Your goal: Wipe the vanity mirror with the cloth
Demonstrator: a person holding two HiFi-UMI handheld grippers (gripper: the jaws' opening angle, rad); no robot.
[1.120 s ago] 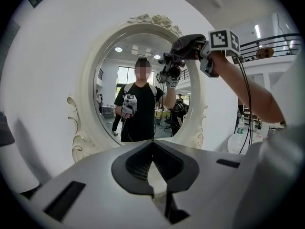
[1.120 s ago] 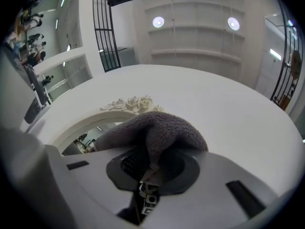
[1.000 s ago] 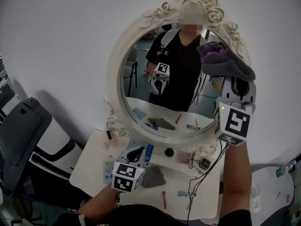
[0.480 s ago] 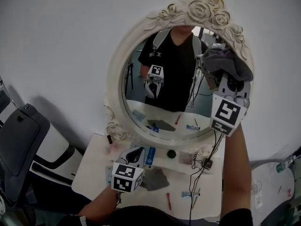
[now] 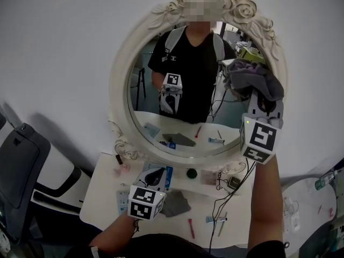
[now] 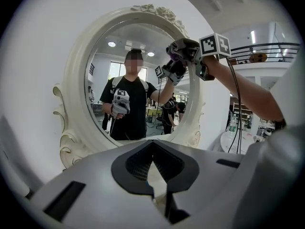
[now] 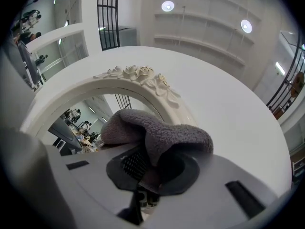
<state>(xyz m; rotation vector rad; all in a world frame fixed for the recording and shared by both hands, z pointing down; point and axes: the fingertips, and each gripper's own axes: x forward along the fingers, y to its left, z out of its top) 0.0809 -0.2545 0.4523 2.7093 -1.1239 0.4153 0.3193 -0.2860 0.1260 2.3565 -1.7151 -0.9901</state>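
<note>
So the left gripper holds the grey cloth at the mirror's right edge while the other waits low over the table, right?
No: the right gripper holds the cloth, as the right gripper view shows, jaws shut on it. The rest stands: it is at the right edge of the mirror, and the left gripper is low over the table.

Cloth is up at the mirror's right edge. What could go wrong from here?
1. The cloth bunches over the right gripper beside the carved frame. It might snag there, or bare gripper could scrape the glass.
2. The cable hanging down to the table may sweep small items off.
</note>
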